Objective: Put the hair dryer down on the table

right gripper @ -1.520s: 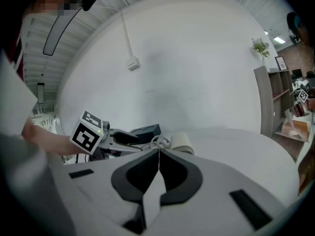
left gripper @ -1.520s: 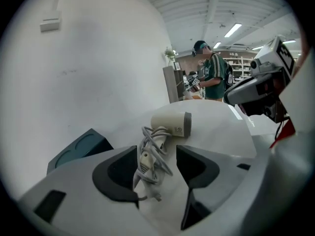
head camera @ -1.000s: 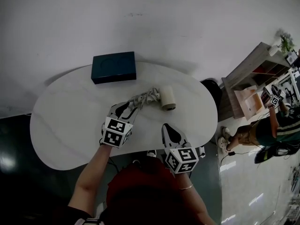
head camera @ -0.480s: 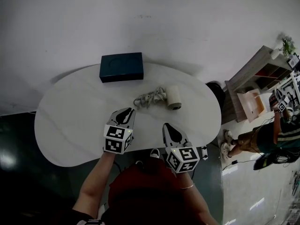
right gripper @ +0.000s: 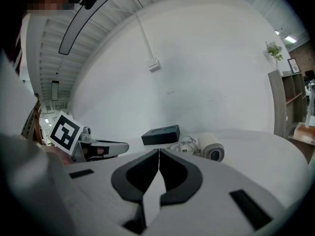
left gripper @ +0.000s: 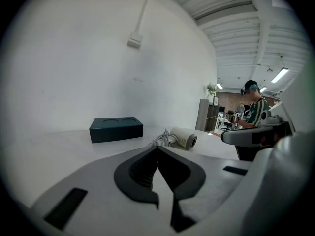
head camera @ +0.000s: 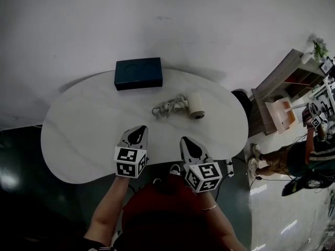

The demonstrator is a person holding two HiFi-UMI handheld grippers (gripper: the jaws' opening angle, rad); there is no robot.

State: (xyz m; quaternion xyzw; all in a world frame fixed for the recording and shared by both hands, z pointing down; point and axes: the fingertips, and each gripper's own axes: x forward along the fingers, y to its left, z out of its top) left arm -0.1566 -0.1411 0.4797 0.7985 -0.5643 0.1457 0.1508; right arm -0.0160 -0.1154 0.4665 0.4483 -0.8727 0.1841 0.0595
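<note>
White wall (head camera: 157,20) and dark floor frame the head view. A pale rounded table (head camera: 73,140) bears a dark box (head camera: 138,73) at its far edge. The hair dryer (head camera: 196,105) lies on its side on the table near the middle, its cord (head camera: 167,107) bunched against it on the left. Both grippers hang over the near edge, well apart from the dryer. The left gripper (head camera: 140,129) and the right gripper (head camera: 186,140) point toward the wall, each empty. At the right stand a shelf (head camera: 285,80) with a plant (head camera: 319,48) and a bystander (head camera: 309,150).

From the left gripper view, the left gripper (left gripper: 157,149) has its jaws together. They have just been closing, with nothing between them. Beyond the tips the hair dryer (left gripper: 185,137) rests on the tabletop with its barrel mouth turned to the right. The cord (left gripper: 161,140) lies coiled beside it, and the box (left gripper: 116,130) sits farther left. The right gripper (left gripper: 252,134) shows at the right edge.

From the right gripper view, the right gripper (right gripper: 159,153) also has its jaws pressed together on nothing. The hair dryer (right gripper: 212,147) lies on the table ahead and to the right. The cord (right gripper: 184,144) lies between it and the box (right gripper: 160,134). The left gripper (right gripper: 101,148) shows at the left.
</note>
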